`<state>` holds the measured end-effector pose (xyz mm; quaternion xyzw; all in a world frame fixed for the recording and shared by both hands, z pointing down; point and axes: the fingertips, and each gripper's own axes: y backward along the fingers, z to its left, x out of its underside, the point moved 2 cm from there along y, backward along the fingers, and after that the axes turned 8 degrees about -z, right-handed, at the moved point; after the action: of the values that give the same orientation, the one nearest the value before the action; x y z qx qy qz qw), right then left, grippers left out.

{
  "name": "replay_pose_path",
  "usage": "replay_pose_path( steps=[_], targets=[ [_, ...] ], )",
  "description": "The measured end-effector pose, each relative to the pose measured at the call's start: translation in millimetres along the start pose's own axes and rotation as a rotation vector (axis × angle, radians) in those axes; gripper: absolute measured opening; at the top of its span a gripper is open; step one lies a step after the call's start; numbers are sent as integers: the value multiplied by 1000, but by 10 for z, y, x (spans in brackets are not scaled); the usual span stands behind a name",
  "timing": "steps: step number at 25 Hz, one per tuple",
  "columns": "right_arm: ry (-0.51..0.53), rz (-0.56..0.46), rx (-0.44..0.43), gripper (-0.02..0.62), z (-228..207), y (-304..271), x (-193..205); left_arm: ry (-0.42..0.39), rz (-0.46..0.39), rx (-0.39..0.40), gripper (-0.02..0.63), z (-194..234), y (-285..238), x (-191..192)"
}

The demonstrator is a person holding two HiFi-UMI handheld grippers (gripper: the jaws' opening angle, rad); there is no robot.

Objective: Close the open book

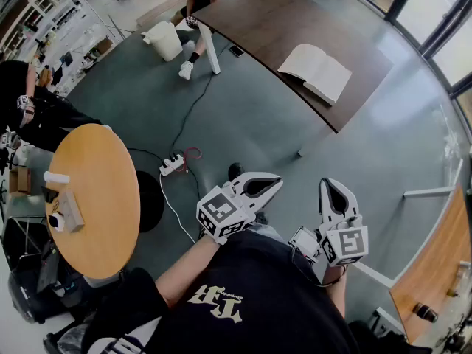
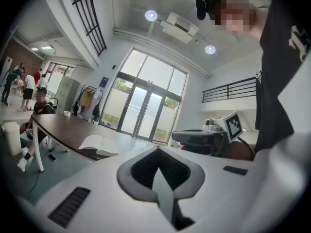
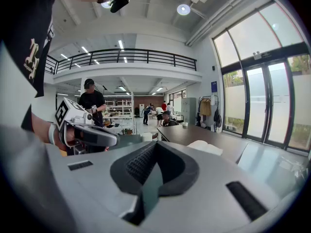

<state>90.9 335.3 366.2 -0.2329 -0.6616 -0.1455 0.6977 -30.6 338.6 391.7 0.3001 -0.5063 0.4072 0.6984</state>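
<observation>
An open book [image 1: 317, 68] lies flat with white pages up near the front edge of a long dark brown table [image 1: 251, 17], far ahead of me. Both grippers are held close to my body, well short of the table. My left gripper [image 1: 276, 180] is shut with nothing in it, and my right gripper [image 1: 327, 183] beside it is also shut and empty. From the left gripper view the book [image 2: 97, 142] shows at the left beyond the closed jaws, with the right gripper [image 2: 197, 136] alongside. The right gripper view has the book [image 3: 206, 147] ahead at right.
A round wooden table [image 1: 96, 198] with small items stands at my left. A power strip [image 1: 171, 164] and cables lie on the grey floor between me and the dark table. A white bin [image 1: 164, 40] and a seated person are at the table's far end. Another wooden table [image 1: 435, 271] stands at right.
</observation>
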Motion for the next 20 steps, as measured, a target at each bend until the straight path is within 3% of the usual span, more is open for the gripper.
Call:
replay_pose_path(
  steps=[10,20],
  targets=[
    [17,21,16,-12,-35,-351,-10,17,-16,10,5,436,-108,-65],
    [36,27,34,-12,-372,-993,-150,19,-14,22,5,1134,-433,-328]
  ],
)
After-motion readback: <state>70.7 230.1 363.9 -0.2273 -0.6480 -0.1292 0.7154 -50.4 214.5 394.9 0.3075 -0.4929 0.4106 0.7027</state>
